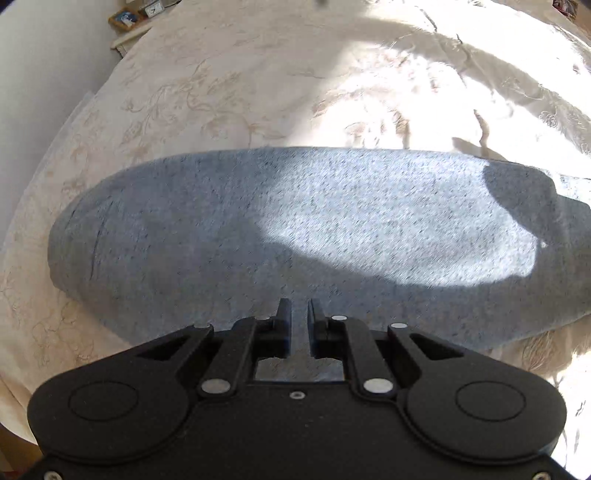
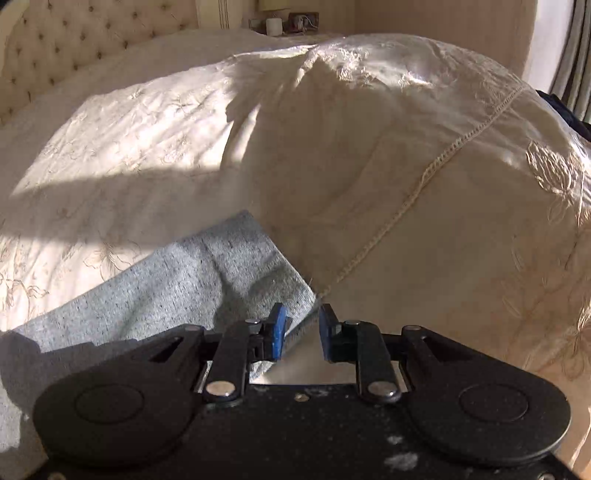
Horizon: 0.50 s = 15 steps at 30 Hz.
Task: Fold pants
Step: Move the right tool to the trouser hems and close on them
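Your grey heathered knit pants [image 1: 280, 229] lie flat across the cream embroidered bedspread [image 1: 229, 85], spread as one long band from the left of the left wrist view to the right, folded edge rounded at the left end. Sun patch on the middle of the fabric, shadow over the near part.

Your left gripper [image 1: 299, 308], black two-finger, hangs over the near edge of the pants, pointing steeply down. Its fingers stand a narrow gap apart; pants fabric shows through the gap and nothing is pinched between the pads. Whether the tips touch the cloth, you cannot tell.

Your right gripper [image 2: 303, 314], black with blue pads [image 2: 279, 332], sits at the end of the pants, right at the straight hem edge. Its fingers are apart, wider than the left pair. The hem edge runs diagonally through the gap, pants on the left side, bedspread on the right. The pads do not press on the cloth.

In the right wrist view a puffed cream fold of bedspread with a stitched corded seam [image 2: 424, 184] rises just beyond the pants end. Tufted beige headboard [image 2: 85, 33] at the far upper left. Small framed picture [image 1: 125, 18] on a ledge, top left of the left wrist view.
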{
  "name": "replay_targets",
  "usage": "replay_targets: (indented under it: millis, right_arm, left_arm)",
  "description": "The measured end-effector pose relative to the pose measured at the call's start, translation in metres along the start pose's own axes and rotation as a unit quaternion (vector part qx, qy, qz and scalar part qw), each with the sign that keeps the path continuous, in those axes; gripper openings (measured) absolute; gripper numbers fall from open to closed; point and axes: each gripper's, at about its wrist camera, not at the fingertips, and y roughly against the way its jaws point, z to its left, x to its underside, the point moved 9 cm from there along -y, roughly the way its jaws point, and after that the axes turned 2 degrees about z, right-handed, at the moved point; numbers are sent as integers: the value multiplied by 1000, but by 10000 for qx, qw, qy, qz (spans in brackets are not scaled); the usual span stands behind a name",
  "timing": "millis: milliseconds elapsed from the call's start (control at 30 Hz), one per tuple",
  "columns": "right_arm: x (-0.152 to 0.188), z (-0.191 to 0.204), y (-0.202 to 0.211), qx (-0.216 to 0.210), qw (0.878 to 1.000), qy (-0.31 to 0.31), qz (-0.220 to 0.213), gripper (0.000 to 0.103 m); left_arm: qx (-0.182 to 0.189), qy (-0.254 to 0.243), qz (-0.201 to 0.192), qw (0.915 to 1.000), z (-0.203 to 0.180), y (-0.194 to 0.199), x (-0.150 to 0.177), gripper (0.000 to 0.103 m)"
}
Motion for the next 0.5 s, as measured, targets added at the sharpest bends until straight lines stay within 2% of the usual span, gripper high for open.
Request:
replay_targets:
  millis: [133, 200, 267, 367, 500]
  right_arm:
    - [-1, 8, -33, -103, 9986, 387, 334, 22]
    - [9, 9, -56, -18, 9960, 611, 651, 21]
    - [10, 9, -59, -45, 9958, 715, 577, 20]
    - [6, 9, -59, -97, 9947, 815, 622, 20]
    - [1, 8, -54, -206, 9944, 792, 671, 22]
  left_arm:
    - [-57, -201, -246, 9995, -29, -19, -24, 19]
    - [-196, -224, -216, 9993, -36, -34, -35, 19]
    - [-167, -189, -60, 9997, -40, -51, -43, 19]
    - [-203, -46, 206, 9996, -36, -65, -49, 19]
    - [-293, 250, -3, 9993, -8, -58, -66, 19]
